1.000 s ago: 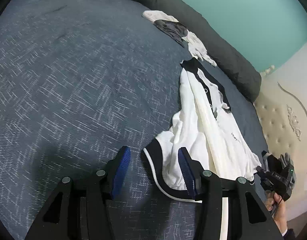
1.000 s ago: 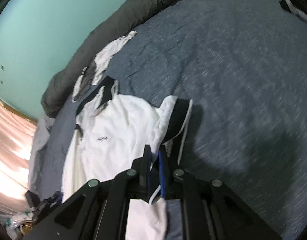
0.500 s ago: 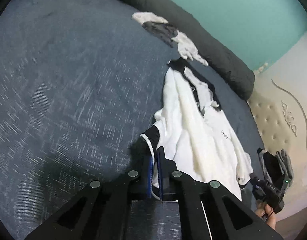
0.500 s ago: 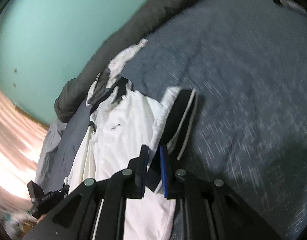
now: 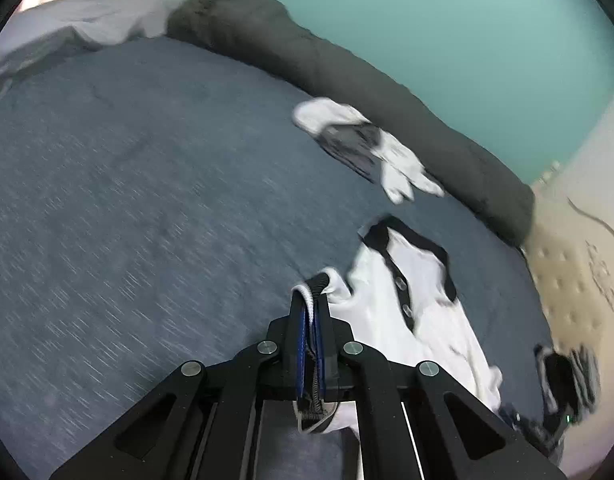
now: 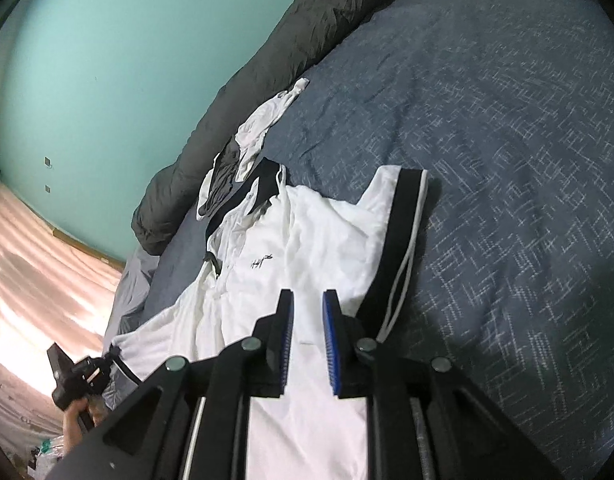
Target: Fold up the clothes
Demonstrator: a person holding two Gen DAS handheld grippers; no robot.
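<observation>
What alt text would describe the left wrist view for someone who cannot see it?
The left claw is shut on the black-trimmed edge of a white polo shirt with black collar, lifting it off a blue-grey patterned bedspread. Beyond lie a crumpled white and grey garment and a rolled dark grey duvet.

We lose the lower hem of the white shirt (image 6: 307, 248) behind the right gripper (image 6: 308, 300) at the bottom of the right wrist view. In the left wrist view the left gripper (image 5: 312, 304) hides the part of the black cuff (image 5: 316, 282) between its jaws, and the bedspread (image 5: 127, 200) is smeared with motion blur. At lower right there, a dark device (image 5: 563, 376) is too blurred to identify. The crumpled garment (image 5: 363, 140) near the bolster (image 5: 347, 68) is too blurred to name.
</observation>
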